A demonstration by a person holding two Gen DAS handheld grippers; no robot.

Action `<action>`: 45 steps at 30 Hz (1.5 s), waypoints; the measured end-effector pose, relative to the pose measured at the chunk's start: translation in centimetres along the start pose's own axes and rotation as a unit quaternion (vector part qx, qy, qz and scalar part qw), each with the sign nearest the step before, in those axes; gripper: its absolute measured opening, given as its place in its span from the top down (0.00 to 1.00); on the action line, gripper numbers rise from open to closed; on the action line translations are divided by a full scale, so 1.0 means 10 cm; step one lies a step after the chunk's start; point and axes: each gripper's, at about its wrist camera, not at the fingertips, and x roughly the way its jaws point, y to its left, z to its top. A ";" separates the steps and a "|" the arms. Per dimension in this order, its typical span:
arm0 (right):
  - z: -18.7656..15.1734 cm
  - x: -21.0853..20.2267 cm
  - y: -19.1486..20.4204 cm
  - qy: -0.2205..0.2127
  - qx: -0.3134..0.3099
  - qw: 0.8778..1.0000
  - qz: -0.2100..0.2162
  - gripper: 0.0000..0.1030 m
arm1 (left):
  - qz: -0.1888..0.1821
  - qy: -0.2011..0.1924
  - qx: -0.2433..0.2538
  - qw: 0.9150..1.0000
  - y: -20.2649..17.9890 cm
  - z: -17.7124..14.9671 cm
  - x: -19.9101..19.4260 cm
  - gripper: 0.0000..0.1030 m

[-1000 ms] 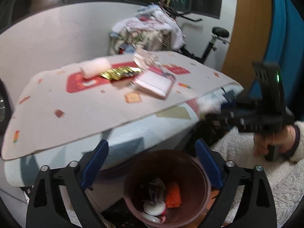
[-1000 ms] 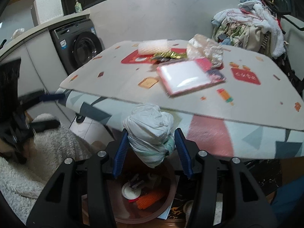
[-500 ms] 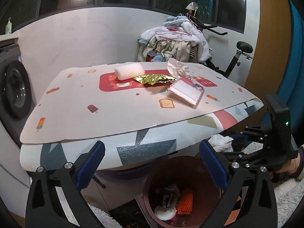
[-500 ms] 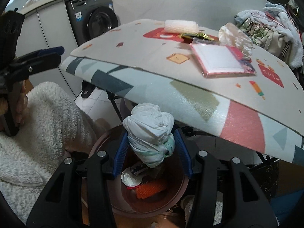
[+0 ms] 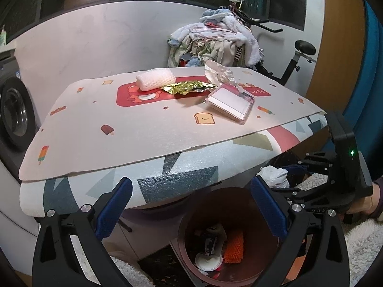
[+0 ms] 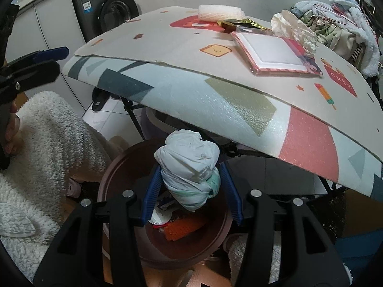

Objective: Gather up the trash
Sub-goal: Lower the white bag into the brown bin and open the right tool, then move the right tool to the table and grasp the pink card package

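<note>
A home laundry room: washing machine, heaped clothes, exercise bike behind them.

Washing machine, exercise bike, laundry pile.

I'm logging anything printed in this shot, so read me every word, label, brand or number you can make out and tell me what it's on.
"cute": white letters on a red patch printed on the table mat.
Sticker labels on the washing machine: too small to read.
Faint lettering on the right tongs' black body: too blurred to read.
Packaging in the brown bin: print not legible.
</note>
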 end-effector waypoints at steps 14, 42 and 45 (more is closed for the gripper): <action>0.01 -0.19 -0.12 -0.034 0.025 0.999 -0.030 0.10 | 0.008 -0.009 -0.013 1.000 0.04 0.00 -0.07 0.06; 0.15 -0.32 -0.34 -0.057 0.065 0.996 -0.038 0.07 | 0.001 0.001 -0.068 0.998 0.29 0.12 -0.03 0.06; 0.28 -0.27 -0.38 -0.046 0.052 0.996 -0.061 0.06 | -0.001 0.005 -0.072 0.997 0.33 0.16 0.02 0.06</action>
